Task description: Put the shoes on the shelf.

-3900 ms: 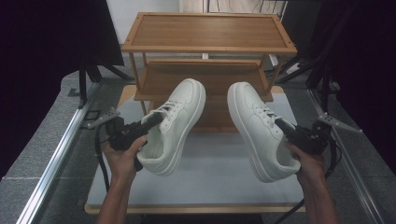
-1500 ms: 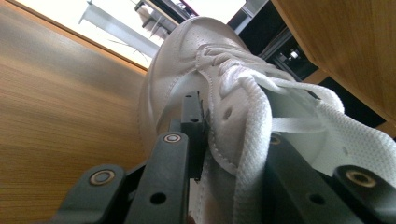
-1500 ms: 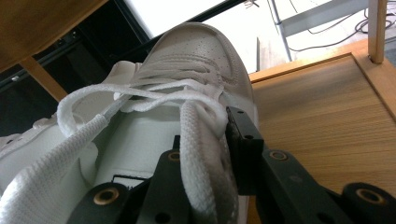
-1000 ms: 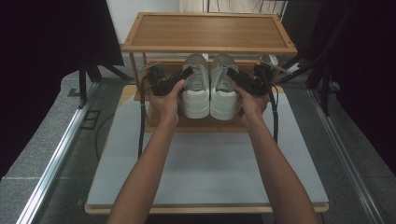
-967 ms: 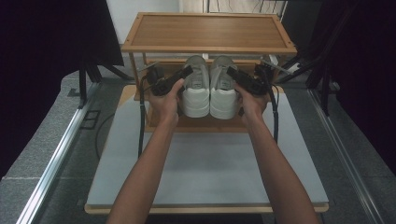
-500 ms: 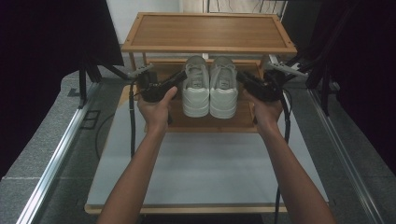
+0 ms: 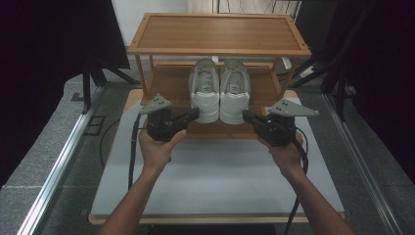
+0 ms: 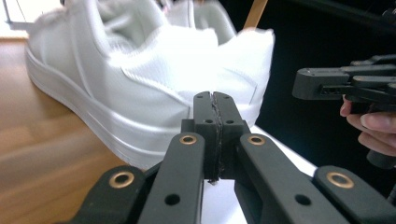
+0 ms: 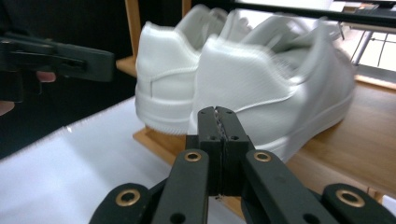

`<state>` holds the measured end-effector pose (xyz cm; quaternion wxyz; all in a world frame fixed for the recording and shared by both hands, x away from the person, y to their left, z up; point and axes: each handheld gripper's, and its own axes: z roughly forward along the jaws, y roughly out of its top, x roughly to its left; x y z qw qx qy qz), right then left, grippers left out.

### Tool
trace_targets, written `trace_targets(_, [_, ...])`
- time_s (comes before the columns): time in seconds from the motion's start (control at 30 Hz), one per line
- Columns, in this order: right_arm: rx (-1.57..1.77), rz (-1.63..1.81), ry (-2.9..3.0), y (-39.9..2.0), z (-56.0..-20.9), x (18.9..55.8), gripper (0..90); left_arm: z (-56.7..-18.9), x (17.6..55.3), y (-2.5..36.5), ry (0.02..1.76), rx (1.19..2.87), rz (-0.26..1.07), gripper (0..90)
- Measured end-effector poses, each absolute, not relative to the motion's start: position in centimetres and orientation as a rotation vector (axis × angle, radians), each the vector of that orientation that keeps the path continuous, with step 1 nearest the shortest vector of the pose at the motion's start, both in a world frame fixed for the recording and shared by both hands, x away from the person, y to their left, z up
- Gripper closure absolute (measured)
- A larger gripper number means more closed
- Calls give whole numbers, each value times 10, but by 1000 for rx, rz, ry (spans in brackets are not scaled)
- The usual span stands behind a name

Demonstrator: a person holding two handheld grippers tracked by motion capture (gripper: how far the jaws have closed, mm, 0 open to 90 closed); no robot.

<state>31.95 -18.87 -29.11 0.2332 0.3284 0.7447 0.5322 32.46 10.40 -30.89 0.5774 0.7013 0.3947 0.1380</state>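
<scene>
Wooden shoe rack (image 7: 219,32) stands at twelve o'clock on the white table (image 7: 220,181), two tiers high. On its lower shelf (image 7: 166,83) a pair of white sneakers sits side by side, touching, heels toward the person and just overhanging the shelf's front edge — the left sneaker (image 7: 205,95) and the right sneaker (image 7: 234,95).

At about nine o'clock from the pair, the left gripper (image 7: 194,114) is held level in the person's left hand (image 7: 157,149), its tip pointing at the left sneaker's heel and just short of it. In the left gripper view its jaws have just closed flat against each other with nothing between them.

At about three o'clock, the right gripper (image 7: 246,116) mirrors it in the right hand (image 7: 286,152), tip near the right sneaker's heel, apart from it. Its jaws too have just been closing — pressed together on nothing in the right gripper view, the blurred white heels beyond.
</scene>
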Motion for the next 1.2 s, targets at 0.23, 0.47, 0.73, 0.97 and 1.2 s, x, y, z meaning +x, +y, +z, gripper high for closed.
trace_targets(0.23, [904,1428,2048,-177,-302,335,894,-315,333,91,931,1660,364,900])
trace_targets(0.47, [818,1349,2030,-172,-301,334,894,-315,336,89,944,1683,401,900])
trace_targets(0.73, [819,1350,2024,-172,-301,335,895,-315,340,88,944,1667,407,900])
trace_targets(0.97, [797,1349,2022,-171,-302,340,895,-315,344,88,957,1652,402,900])
trace_targets(1.2, [808,1378,1996,-172,-303,343,895,-315,346,89,953,1642,392,900])
